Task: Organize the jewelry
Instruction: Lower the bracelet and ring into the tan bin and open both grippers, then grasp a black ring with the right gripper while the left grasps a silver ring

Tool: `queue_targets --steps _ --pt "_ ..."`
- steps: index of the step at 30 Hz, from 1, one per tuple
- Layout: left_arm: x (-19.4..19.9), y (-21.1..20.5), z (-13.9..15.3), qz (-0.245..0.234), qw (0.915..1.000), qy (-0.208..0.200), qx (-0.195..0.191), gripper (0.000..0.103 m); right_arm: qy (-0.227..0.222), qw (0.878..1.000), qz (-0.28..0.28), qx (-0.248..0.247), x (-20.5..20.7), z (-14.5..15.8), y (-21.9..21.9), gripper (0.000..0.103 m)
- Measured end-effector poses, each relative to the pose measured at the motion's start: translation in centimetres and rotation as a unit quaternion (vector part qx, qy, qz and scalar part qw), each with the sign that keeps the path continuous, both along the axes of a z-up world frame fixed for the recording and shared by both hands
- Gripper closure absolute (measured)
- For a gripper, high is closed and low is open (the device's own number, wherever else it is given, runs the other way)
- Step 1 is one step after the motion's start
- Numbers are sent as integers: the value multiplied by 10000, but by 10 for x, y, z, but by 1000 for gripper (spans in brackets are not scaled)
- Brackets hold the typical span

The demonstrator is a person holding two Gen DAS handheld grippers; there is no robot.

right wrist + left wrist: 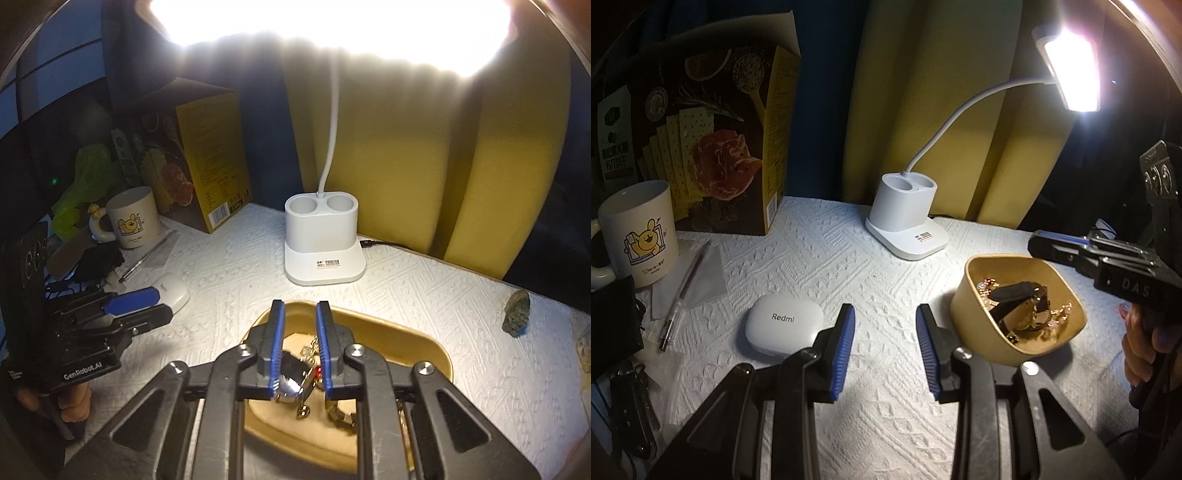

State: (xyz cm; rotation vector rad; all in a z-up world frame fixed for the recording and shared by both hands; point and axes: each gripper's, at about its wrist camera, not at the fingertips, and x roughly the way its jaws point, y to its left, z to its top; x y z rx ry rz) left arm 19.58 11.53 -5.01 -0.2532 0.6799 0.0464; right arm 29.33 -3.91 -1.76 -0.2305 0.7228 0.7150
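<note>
A tan square bowl [975, 314] sits on the white textured cloth and holds a black-strapped gold watch [1019, 295] and gold chains [1060, 314]. My left gripper [886, 317] is open and empty, low over the cloth just left of the bowl. My right gripper [299, 314] hovers over the bowl [424, 343] with its jaws open and nothing held. Below it lie a shiny metal watch case [291, 380] and chain pieces [340, 413]. The right gripper also shows in the left wrist view [1034, 243], above the bowl's far right rim.
A white desk lamp base [905, 221] stands behind the bowl. A white Redmi earbud case [783, 325] lies left of my left gripper. A rabbit mug [639, 232], cracker box [713, 147] and pen [687, 288] are at left. A small stone figurine [517, 310] sits at right.
</note>
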Motion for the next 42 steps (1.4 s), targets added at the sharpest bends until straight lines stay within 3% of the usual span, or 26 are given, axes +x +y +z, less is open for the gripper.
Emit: queue_targets --steps 17,30,42 --pt "-49 -26 27 -94 9995 -279 62 70 -98 9998 -132 90 -62 16 -40 88" --pt "-90 -48 12 -102 9998 -158 74 70 363 9990 -231 90 -111 -30 -68 88" --pt "-112 -57 -11 -173 9998 17 20 70 898 9958 -18 -148 -144 -83 -61 87"
